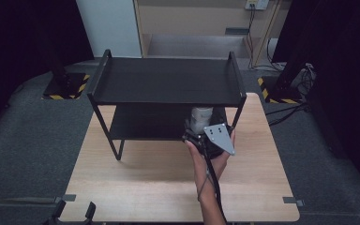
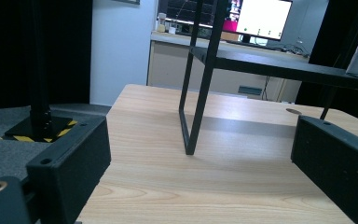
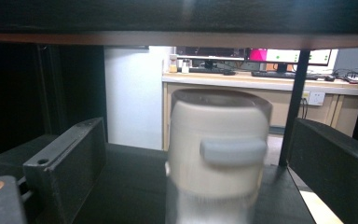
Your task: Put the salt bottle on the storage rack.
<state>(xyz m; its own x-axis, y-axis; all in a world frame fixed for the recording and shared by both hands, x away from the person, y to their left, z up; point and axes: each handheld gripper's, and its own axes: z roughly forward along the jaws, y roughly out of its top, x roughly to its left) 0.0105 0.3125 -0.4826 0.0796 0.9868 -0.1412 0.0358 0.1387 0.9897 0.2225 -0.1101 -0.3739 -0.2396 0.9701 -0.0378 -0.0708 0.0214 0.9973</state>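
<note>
Cup (image 3: 216, 154) upright on the rack's (image 1: 168, 79) lower shelf, near its right front corner; my right gripper (image 1: 205, 137) jaws wide apart either side, not pressing — placing looks done, next back straight out; left gripper (image 1: 73, 212) idle, open.

1 mug (image 1: 200, 118), 1 shelf rack (image 1: 166, 80)

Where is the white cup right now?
The white cup stands on the lower shelf of the black rack, toward its right end in the high view, between the open right tongs.
</note>
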